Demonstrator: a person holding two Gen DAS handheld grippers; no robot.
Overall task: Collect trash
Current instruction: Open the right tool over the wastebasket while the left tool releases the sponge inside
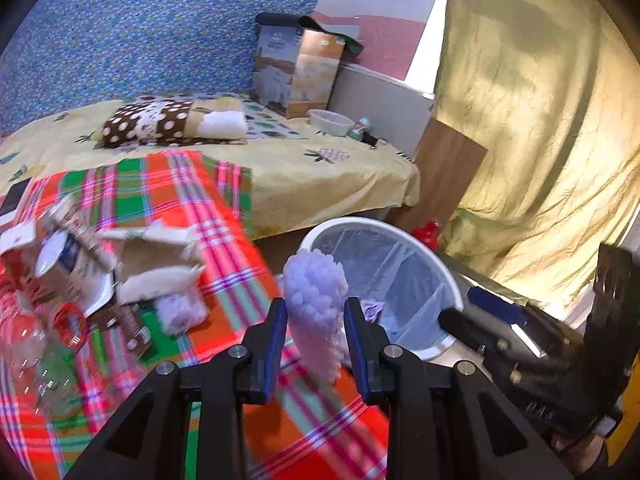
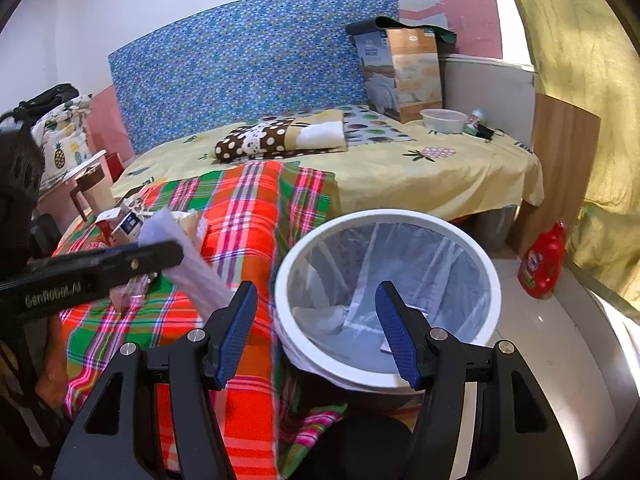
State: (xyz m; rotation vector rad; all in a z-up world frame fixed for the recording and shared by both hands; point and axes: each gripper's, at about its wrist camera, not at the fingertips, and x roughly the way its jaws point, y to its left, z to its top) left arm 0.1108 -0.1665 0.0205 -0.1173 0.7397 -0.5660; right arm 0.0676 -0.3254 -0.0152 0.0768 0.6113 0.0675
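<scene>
The left tool (image 1: 315,312) grips a lilac foam piece (image 1: 316,304) upright between its pads, above the desk's plaid cloth (image 1: 224,208) and just beside the bin (image 1: 384,280) rim. The right tool (image 2: 316,316) stands wide and holds nothing, its span over the bin's (image 2: 490,280) near rim with the lined mouth open beyond. Other trash (image 1: 80,264) lies clustered at the cloth's left edge.
</scene>
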